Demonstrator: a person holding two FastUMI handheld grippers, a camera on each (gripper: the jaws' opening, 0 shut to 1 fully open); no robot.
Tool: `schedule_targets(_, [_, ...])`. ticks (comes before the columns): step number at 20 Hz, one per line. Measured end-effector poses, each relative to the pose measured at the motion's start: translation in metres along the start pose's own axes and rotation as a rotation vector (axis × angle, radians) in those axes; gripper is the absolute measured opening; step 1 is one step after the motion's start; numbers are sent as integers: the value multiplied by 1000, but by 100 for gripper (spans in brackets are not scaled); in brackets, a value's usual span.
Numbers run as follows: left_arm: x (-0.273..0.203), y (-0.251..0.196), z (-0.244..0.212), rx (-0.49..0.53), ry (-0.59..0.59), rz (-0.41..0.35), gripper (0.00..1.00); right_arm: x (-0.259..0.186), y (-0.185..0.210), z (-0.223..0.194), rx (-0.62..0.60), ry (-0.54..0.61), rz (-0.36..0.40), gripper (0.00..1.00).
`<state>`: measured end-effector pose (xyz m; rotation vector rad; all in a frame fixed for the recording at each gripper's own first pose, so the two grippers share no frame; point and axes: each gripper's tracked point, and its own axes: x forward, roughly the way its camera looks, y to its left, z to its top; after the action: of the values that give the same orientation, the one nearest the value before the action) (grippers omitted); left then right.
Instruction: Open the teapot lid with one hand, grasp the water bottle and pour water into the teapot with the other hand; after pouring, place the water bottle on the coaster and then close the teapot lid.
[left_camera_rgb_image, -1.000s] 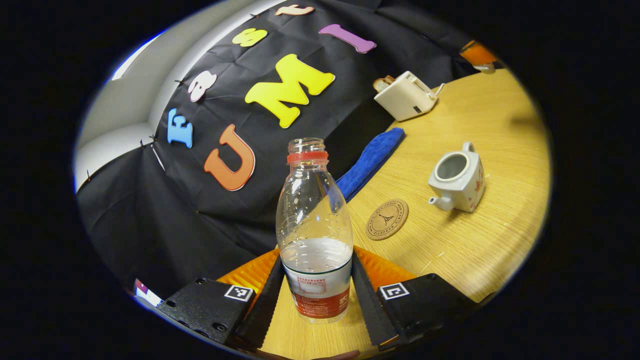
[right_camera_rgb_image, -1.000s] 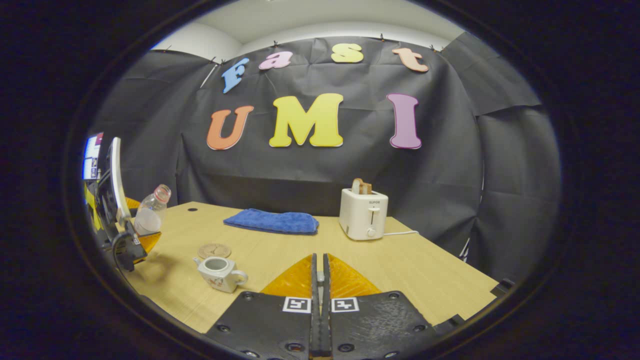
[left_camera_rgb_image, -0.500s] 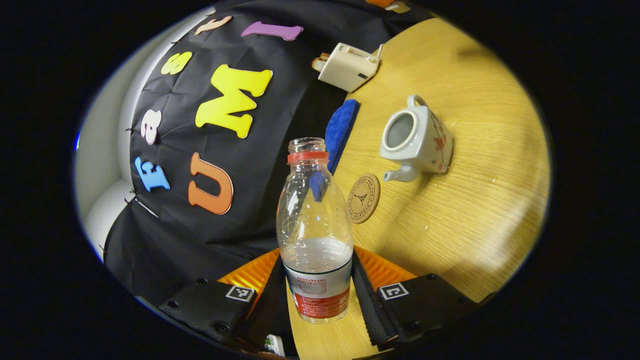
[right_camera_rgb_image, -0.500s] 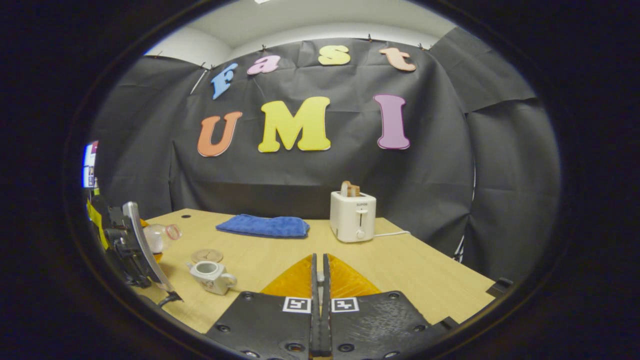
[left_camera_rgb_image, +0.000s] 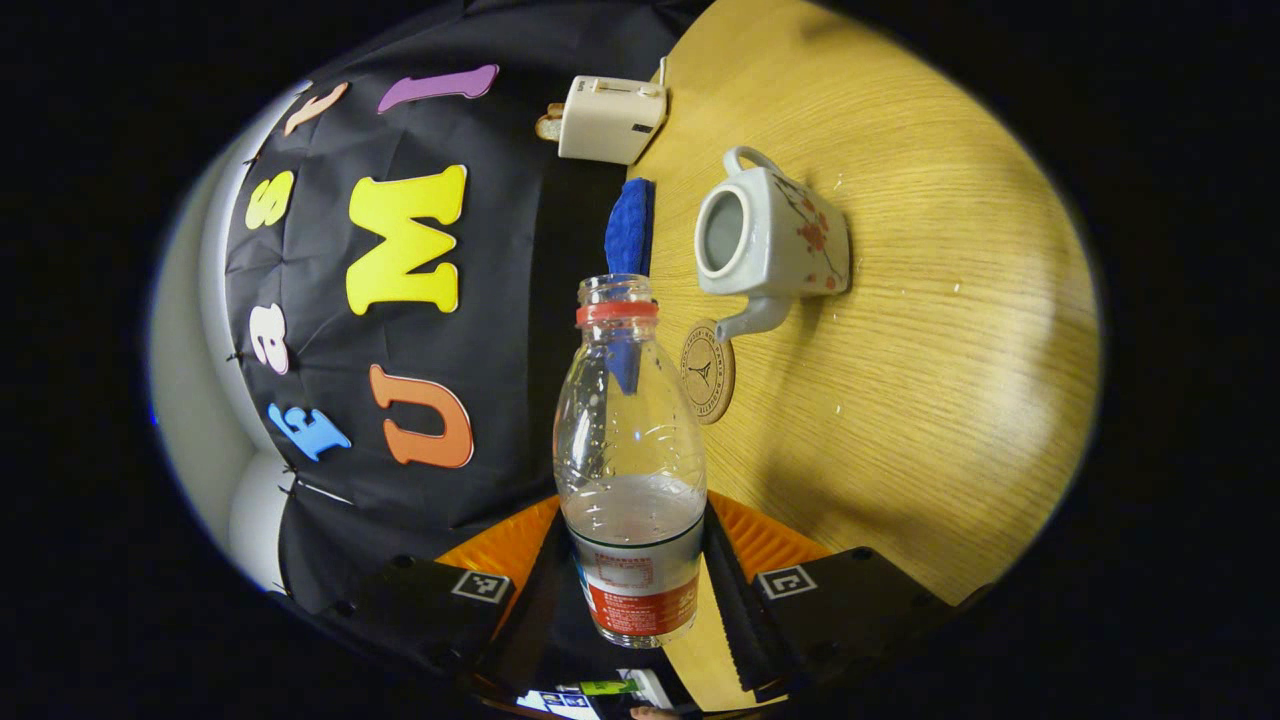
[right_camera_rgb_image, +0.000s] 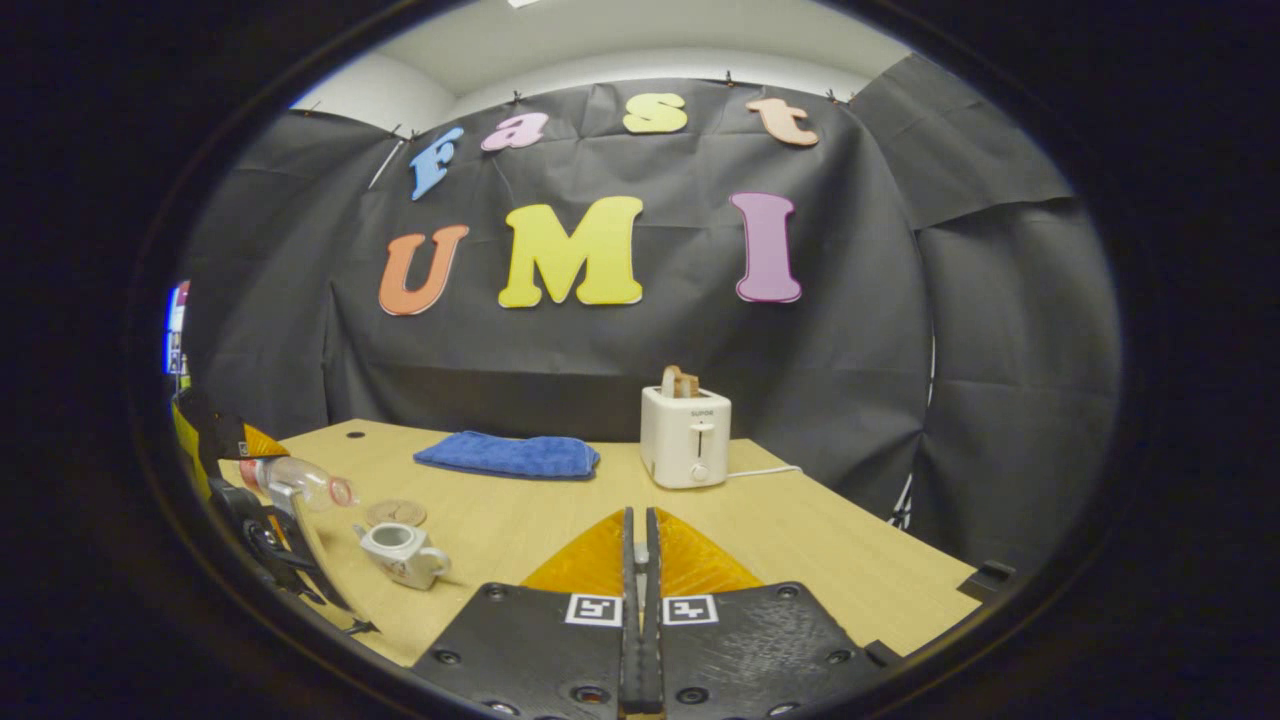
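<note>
the left hand-held gripper (left_camera_rgb_image: 632, 600) is rolled hard over on its side, so the wooden desk (left_camera_rgb_image: 900, 350) stands nearly upright in the left gripper view. its two fingers press on the labelled lower part of a clear plastic water bottle with a red neck ring (left_camera_rgb_image: 628, 470), uncapped and part full. in the right gripper view the bottle (right_camera_rgb_image: 298, 482) lies almost level, its mouth toward a white square ceramic teapot with red flowers (left_camera_rgb_image: 765, 238). the teapot stands on the desk with its lid off, just beside a round cork coaster (left_camera_rgb_image: 707, 370). the right hand-held gripper (right_camera_rgb_image: 640, 570) hovers level above the desk, its fingers closed together, nothing visible between them.
</note>
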<state>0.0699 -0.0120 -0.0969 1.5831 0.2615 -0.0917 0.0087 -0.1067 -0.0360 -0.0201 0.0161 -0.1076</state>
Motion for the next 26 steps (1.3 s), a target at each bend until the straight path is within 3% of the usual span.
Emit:
schedule_targets(10, [-8, 14, 18, 259, 25, 31, 74, 5, -18, -2, 23, 13, -31, 0])
schedule_targets(11, [-8, 17, 19, 289, 28, 39, 79, 5, -20, -2, 25, 13, -36, 0])
schedule_targets(12, [-8, 19, 19, 312, 34, 47, 74, 5, -22, -3, 27, 14, -40, 0])
schedule_targets(20, [-14, 32, 25, 434, 63, 69, 74, 4, -30, 2, 34, 5, -52, 0])
schedule_targets(21, [-15, 33, 25, 443, 68, 69, 79, 3, -32, 3, 40, 5, -51, 0])
schedule_targets(22, [-15, 34, 23, 454, 75, 69, 74, 3, -33, 3, 46, 5, -50, 0])
schedule_targets(26, [-14, 42, 28, 496, 86, 74, 74, 2, -36, 5, 56, 1, -52, 0])
